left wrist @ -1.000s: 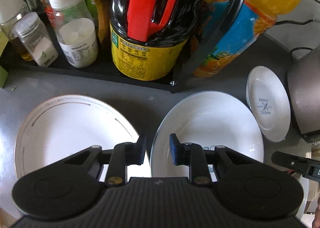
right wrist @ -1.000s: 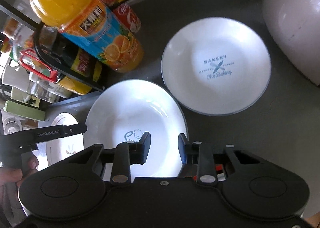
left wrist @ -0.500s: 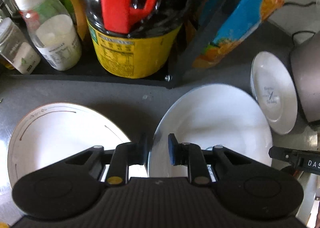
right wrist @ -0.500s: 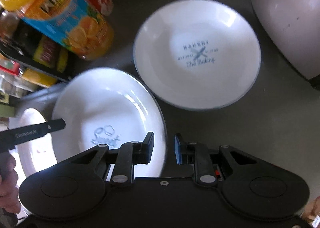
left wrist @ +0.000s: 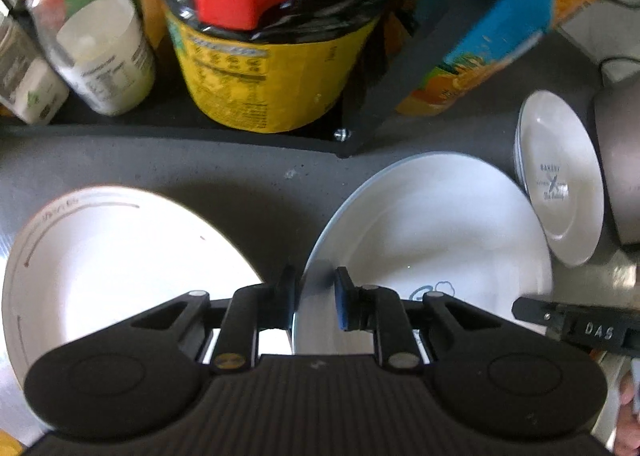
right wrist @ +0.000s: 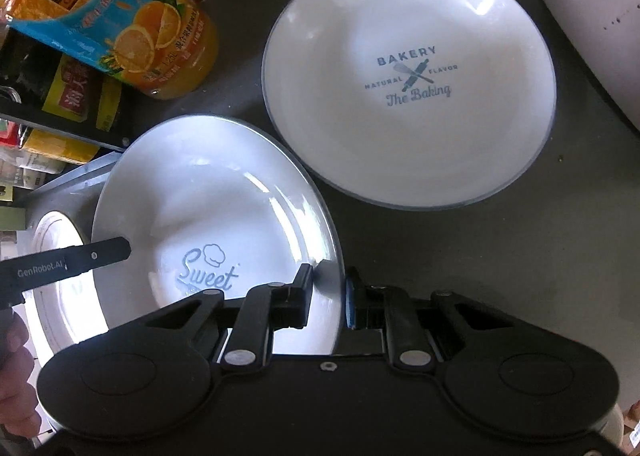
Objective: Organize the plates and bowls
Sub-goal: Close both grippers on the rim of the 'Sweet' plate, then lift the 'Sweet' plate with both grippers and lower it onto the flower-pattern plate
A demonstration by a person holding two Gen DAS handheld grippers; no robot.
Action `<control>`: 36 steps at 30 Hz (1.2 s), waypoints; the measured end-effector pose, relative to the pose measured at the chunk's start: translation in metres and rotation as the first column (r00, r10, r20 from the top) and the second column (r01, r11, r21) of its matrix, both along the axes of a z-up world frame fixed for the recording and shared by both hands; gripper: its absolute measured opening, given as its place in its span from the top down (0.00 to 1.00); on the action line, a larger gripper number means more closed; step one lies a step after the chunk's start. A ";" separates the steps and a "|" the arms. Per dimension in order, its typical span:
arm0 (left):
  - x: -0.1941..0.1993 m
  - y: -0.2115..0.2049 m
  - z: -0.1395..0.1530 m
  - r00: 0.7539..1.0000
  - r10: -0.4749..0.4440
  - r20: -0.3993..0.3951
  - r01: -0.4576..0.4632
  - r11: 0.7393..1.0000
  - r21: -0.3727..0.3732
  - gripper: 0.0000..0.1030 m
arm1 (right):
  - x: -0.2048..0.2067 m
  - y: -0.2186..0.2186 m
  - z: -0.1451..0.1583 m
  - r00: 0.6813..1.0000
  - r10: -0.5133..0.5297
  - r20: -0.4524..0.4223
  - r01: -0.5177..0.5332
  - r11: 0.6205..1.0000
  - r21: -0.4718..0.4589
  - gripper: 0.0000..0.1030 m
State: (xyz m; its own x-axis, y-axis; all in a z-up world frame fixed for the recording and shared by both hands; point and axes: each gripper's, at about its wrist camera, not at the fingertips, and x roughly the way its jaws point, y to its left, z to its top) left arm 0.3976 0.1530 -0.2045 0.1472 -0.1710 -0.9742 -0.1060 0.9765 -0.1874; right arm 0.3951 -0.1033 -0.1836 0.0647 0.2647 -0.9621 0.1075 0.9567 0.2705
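A white "Sweet" plate (left wrist: 432, 224) (right wrist: 208, 200) sits tilted on the dark counter. My left gripper (left wrist: 314, 298) straddles its left rim, with the jaws still apart around the edge. My right gripper (right wrist: 326, 296) straddles its right rim the same way. A white "Bakery" plate (right wrist: 408, 96) lies flat to the right; it also shows in the left wrist view (left wrist: 560, 176). A gold-trimmed white plate (left wrist: 112, 256) lies to the left, and shows in the right wrist view (right wrist: 52, 256).
A black rack (left wrist: 200, 128) at the back holds a yellow-labelled dark bottle (left wrist: 272, 56), white jars (left wrist: 96, 40) and an orange juice bottle (right wrist: 120, 24). A rounded grey appliance (right wrist: 592, 16) stands right of the Bakery plate.
Both grippers have moved forward onto the Sweet plate's rims, left on the left edge, right on the right edge. The plate's right side now looks raised.
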 end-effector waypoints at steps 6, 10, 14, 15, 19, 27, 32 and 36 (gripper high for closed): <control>-0.005 0.001 0.007 1.000 0.015 0.024 -0.015 1.000 0.012 0.83 | -0.006 -0.015 0.011 0.999 -0.016 0.049 0.013 0.999 0.049 0.85; -0.006 0.006 0.017 0.999 0.033 0.036 -0.033 0.999 -0.010 0.83 | -0.007 -0.022 0.017 0.998 -0.031 0.063 0.026 0.997 0.073 0.86; -0.006 0.012 0.029 0.998 0.043 0.052 -0.042 0.999 -0.012 0.83 | -0.008 -0.029 0.026 0.997 -0.024 0.072 0.018 0.996 0.092 0.86; -0.006 0.013 0.032 0.998 0.045 0.054 -0.045 0.999 -0.011 0.83 | -0.009 -0.031 0.027 0.997 -0.024 0.073 0.017 0.995 0.096 0.86; -0.010 0.012 0.044 0.997 0.047 0.057 -0.047 0.999 -0.007 0.83 | -0.011 -0.036 0.031 0.997 -0.027 0.074 0.019 0.994 0.111 0.86; -0.021 0.017 0.049 0.995 0.084 0.054 -0.084 0.996 0.001 0.83 | -0.015 -0.026 0.042 0.995 -0.005 0.095 -0.007 0.992 0.128 0.86; -0.033 0.027 0.055 0.991 0.114 0.062 -0.114 0.993 -0.009 0.83 | -0.015 -0.012 0.044 0.994 0.021 0.104 -0.036 0.990 0.136 0.86; -0.043 0.040 0.062 0.987 0.143 0.076 -0.143 0.990 -0.004 0.83 | -0.016 -0.001 0.047 0.993 0.048 0.112 -0.064 0.988 0.144 0.86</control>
